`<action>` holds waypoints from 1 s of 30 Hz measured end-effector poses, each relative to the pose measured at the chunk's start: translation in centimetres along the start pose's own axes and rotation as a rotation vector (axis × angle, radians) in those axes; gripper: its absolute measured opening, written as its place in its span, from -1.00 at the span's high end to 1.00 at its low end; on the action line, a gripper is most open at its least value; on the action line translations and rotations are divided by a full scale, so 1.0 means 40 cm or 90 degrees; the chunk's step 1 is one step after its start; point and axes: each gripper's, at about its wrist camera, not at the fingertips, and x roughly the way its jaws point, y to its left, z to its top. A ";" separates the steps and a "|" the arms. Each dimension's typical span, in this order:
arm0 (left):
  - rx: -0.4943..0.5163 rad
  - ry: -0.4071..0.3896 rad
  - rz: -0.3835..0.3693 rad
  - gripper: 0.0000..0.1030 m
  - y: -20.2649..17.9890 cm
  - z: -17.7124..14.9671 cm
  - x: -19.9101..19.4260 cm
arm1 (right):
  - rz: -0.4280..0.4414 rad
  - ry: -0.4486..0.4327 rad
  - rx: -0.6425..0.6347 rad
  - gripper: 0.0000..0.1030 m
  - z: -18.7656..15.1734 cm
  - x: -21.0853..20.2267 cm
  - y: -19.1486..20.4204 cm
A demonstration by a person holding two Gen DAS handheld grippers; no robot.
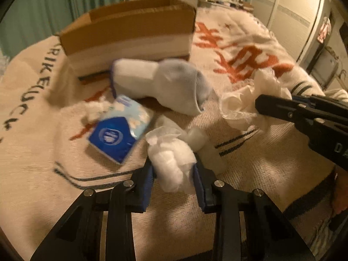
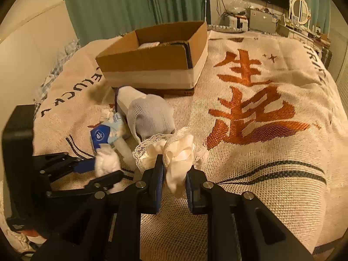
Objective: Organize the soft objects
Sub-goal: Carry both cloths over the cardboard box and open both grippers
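- Two grippers are loaded at once: the left gripper (image 1: 173,169) is clamped on a white cotton wad (image 1: 171,161), and the right gripper (image 2: 174,174) is clamped on a cream lace-trimmed cloth (image 2: 178,152).
- Both bundles sit low over the woven bedspread (image 2: 271,174), close beside each other, with the left gripper's load to the left of the right's.
- Ahead of both lies the open cardboard box (image 2: 156,61), its long axis running across the view; something pale already rests inside.
- By my judgement, the coming move turns on this: the box is straight forward and slightly left, beyond the grey and white sock (image 2: 148,115), so each load must be lifted over the sock and the near wall. The left hand looks a little nearer.
- Remaining on the bedspread, between grippers and box, is the sock and a blue tissue packet (image 1: 118,130); its round logo is too blurred to read.
- Writing on the bedspread: large orange Chinese characters, and dark letters along the left edge, partly readable as "RIKE".
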 end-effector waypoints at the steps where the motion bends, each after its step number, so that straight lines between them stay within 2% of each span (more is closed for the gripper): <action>1: -0.002 -0.009 0.003 0.37 0.006 0.004 -0.013 | -0.002 -0.005 -0.001 0.67 0.001 -0.009 0.004; 10: -0.006 -0.117 0.031 0.37 0.048 0.056 -0.189 | -0.009 -0.064 -0.021 0.67 0.037 -0.117 0.048; 14: 0.004 -0.172 0.038 0.37 0.054 0.118 -0.253 | -0.005 -0.119 -0.049 0.67 0.117 -0.190 0.087; 19: 0.015 -0.231 0.049 0.37 0.079 0.215 -0.317 | 0.010 -0.172 -0.073 0.67 0.226 -0.226 0.115; 24: 0.025 -0.265 0.065 0.37 0.113 0.322 -0.323 | 0.023 -0.202 -0.074 0.67 0.360 -0.192 0.118; 30: 0.026 -0.259 0.076 0.37 0.165 0.449 -0.234 | 0.034 -0.204 -0.064 0.67 0.492 -0.080 0.086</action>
